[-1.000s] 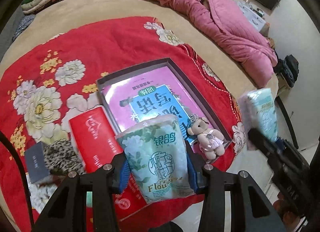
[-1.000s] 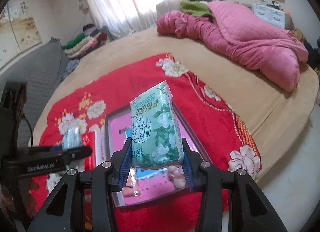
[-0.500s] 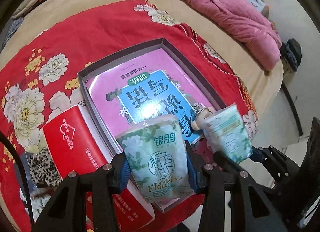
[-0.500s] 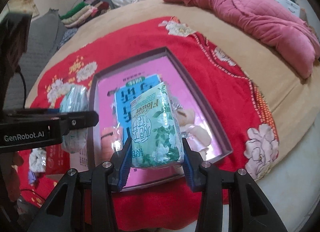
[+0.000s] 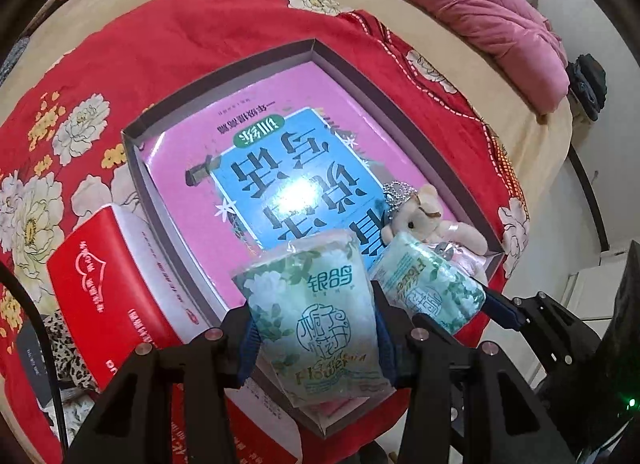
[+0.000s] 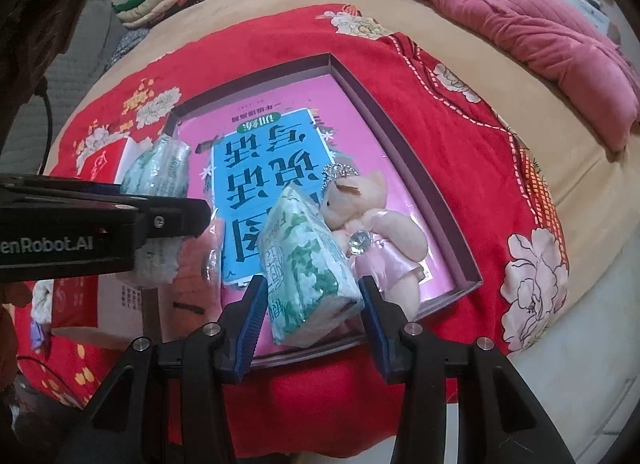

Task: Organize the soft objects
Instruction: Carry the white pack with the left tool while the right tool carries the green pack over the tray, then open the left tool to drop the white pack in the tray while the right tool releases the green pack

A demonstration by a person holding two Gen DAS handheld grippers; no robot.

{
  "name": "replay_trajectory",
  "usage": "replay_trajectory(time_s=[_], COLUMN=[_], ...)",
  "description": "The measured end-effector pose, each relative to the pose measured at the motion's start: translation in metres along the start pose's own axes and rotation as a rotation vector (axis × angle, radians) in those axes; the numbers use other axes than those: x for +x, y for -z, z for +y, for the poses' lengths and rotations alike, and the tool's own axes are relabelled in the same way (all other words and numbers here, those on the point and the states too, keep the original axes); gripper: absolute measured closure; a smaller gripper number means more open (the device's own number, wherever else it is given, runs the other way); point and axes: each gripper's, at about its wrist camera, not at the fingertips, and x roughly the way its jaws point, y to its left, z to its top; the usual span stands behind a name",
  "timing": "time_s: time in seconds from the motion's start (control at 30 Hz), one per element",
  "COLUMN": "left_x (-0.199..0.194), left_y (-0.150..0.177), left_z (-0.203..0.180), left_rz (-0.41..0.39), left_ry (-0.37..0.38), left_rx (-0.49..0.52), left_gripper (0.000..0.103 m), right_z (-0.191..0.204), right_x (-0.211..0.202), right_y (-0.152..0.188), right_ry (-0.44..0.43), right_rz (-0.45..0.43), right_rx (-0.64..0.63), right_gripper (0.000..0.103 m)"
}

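Step in hand, as I'm reading it: both tissue packs are going into the shallow box (image 5: 320,49), landmark for everything below. Left gripper (image 5: 314,334) is clamping a green floral tissue pack (image 5: 316,320) between its blue pads, fingers narrowed to the pack's width, pack standing upright over the box's near edge, above the pink and blue book (image 5: 280,168) lying inside. Can't tell if the pack's base is touching anything. Right gripper (image 6: 312,312) is sitting noticeably wider: its tissue pack (image 6: 306,264) is lying tilted between the fingers, a gap showing at the left pad, the right pad looking close or just touching, so I'm judging the grip slack or released, not certain. That pack is inside the box at the near right corner, its far end leaning against the plush bear (image 6: 372,220), which is lying in the box too. Red tissue box (image 5: 96,288) is sitting outside, just beside the box's left wall. Next move, my guess: right gripper backing straight out without dragging the pack or nudging the bear; left gripper lowering its pack in beside the first, then spreading. Risk: the upright pack tipping over the near wall.
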Motion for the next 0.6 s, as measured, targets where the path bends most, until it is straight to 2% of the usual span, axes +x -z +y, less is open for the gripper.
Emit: replay_trajectory(time_s=[0.3, 0.47, 0.6], left_x=[0.014, 0.018, 0.021], left_y=[0.000, 0.002, 0.003], left_z=[-0.003, -0.005, -0.004], left_rz=[0.050, 0.051, 0.054], left_ry=[-0.007, -0.019, -0.012], left_rx=[0.025, 0.044, 0.048], left_gripper=[0.053, 0.051, 0.045], right_z=[0.002, -0.001, -0.002], right_x=[-0.018, -0.031, -0.040], right_y=[0.005, 0.006, 0.006], right_ry=[0.032, 0.043, 0.043], right_rz=[-0.032, -0.054, -0.071], right_rx=[-0.036, -0.016, -0.009], right_gripper=[0.045, 0.045, 0.045])
